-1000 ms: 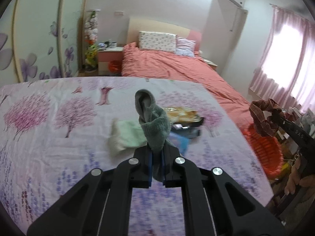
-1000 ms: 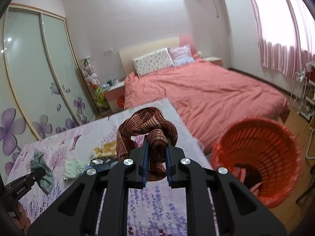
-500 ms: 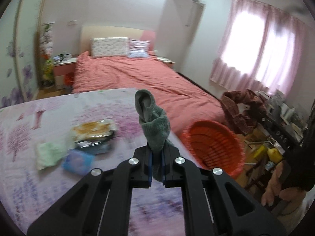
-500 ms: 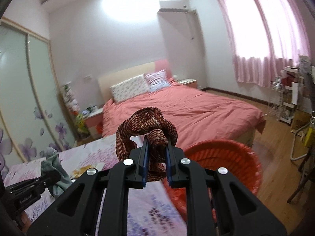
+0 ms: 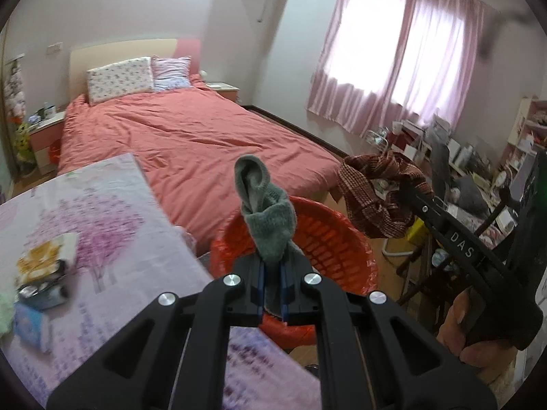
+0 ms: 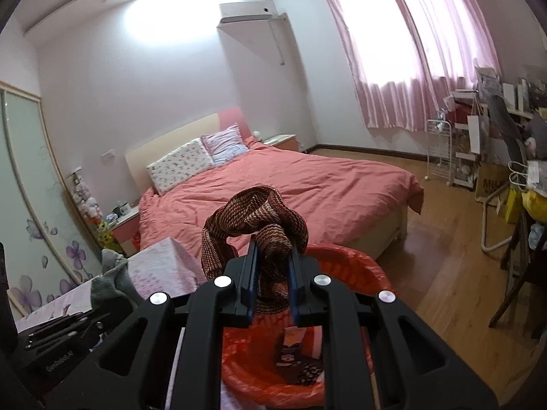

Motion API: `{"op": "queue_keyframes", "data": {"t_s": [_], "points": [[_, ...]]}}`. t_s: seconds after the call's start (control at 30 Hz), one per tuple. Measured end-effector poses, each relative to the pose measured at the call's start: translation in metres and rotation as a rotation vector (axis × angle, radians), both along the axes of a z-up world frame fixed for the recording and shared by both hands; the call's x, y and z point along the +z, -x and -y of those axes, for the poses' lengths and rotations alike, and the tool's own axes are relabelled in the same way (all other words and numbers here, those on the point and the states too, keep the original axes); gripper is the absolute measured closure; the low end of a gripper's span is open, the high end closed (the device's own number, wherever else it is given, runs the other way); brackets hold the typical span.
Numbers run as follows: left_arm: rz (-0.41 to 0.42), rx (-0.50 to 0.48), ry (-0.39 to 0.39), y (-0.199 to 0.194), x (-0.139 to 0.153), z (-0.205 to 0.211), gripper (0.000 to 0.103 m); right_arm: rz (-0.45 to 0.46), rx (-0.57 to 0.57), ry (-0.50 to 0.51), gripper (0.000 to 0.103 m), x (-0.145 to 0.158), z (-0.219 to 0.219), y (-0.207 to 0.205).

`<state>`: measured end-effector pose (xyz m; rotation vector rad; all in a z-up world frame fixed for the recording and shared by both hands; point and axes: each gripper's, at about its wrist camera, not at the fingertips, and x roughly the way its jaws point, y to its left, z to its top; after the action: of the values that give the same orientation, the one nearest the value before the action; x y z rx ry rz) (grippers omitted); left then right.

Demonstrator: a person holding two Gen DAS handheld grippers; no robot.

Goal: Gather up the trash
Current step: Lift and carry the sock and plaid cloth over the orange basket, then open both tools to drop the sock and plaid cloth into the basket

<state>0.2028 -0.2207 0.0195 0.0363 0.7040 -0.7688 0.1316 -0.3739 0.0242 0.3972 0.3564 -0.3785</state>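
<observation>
A grey sock (image 5: 265,218) and a brown knit cloth (image 6: 254,220) — each pinched upright, bunched — hang over the orange basket (image 5: 328,239).

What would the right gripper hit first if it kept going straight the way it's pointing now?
Probably the red basket: the right gripper, shut on the brown sock, points slightly downward with the rim just past its fingers. Depth is unclear; a flatter path might reach the bed.

Two claws (image 5: 271,283), two socks (image 5: 265,205), one orange basket (image 5: 328,239), two pillows (image 5: 119,78)
</observation>
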Motion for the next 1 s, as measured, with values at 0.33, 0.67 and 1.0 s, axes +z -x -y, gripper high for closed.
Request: {"op": "queue_keyframes", "data": {"t_s": [0.33, 0.67, 1.0], "points": [[-0.066, -0.039, -0.073, -0.035, -0.048, 0.056, 0.088, -0.057, 0.018, -0.065, 0.086, -0.027, 0.026, -0.01], [-0.109, 0.033, -0.129, -0.058, -0.08, 0.047, 0.063, -0.13, 0.024, -0.113, 0.066, -0.046, 0.027, -0.01], [-0.087, 0.107, -0.151, -0.053, -0.074, 0.01, 0.055, -0.145, 0.039, -0.07, 0.066, -0.037, 0.018, -0.014]]}}
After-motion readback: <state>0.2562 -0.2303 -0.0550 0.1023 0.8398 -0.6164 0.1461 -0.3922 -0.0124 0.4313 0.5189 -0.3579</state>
